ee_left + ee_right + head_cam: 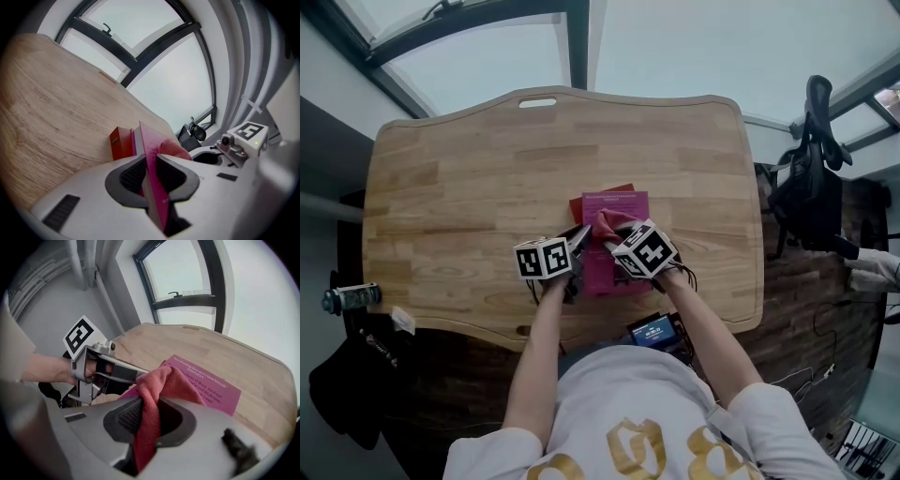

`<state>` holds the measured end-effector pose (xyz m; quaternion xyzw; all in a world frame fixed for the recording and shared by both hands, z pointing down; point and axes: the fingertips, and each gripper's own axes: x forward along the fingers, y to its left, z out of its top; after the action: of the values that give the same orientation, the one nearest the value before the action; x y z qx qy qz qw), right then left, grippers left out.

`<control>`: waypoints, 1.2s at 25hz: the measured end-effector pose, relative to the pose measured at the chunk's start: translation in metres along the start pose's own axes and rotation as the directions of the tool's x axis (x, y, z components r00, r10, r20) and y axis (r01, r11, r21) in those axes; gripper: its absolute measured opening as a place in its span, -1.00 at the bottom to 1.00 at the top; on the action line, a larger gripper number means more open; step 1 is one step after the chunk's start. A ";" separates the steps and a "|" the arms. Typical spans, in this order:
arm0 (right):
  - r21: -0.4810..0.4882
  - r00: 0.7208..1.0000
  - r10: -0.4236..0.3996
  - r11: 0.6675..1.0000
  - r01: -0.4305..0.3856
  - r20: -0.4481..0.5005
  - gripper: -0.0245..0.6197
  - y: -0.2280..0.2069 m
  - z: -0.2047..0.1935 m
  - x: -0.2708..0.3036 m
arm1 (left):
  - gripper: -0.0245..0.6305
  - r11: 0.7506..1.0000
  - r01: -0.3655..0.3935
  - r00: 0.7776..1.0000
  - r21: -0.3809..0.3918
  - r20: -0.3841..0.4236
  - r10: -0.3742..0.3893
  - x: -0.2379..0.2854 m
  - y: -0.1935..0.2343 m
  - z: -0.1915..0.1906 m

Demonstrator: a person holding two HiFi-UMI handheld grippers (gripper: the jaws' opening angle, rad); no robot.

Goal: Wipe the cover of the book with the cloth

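wide windows (675,42) behind a pale wooden table (441,187), seen from above. an office chair (811,187) stands off the table's right end, and a spray can (352,298) lies low at the left, off the table.

- book (211,385) – magenta cover with white print, near the table's front edge at the middle, just ahead of the person. a red book (121,143) shows at its far left corner, touching it; whether it lies under or beside, cannot tell.
- left tongs (151,171) – clenched on the magenta book's left edge. the cover runs edge-on between the two dark pads, and both pads press on it.
- right tongs (147,418) – grasping the cloth (161,383), a red-pink fold pinched between the pads. its free end bunches out ahead of the tips and rests on the book's cover, toward the near left part.
- the two tongs sit close together over the book, tips nearly meeting, marker cubes side by side.
- a small device with a blue screen (654,330) sits at the table's near edge, below the right forearm.
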<state>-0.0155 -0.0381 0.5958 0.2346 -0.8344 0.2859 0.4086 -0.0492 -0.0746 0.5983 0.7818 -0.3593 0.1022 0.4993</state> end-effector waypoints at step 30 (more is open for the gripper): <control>0.136 0.996 -0.023 0.991 0.011 0.088 -0.70 -0.041 0.045 0.010 | -0.70 0.998 0.030 1.000 -0.062 0.002 -0.030 0.001 0.002 -0.004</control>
<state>-0.0204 -0.0994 0.5929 0.2814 -0.8285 0.3277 0.3563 -0.0490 -0.0721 0.6018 0.7712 -0.3507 0.0830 0.5247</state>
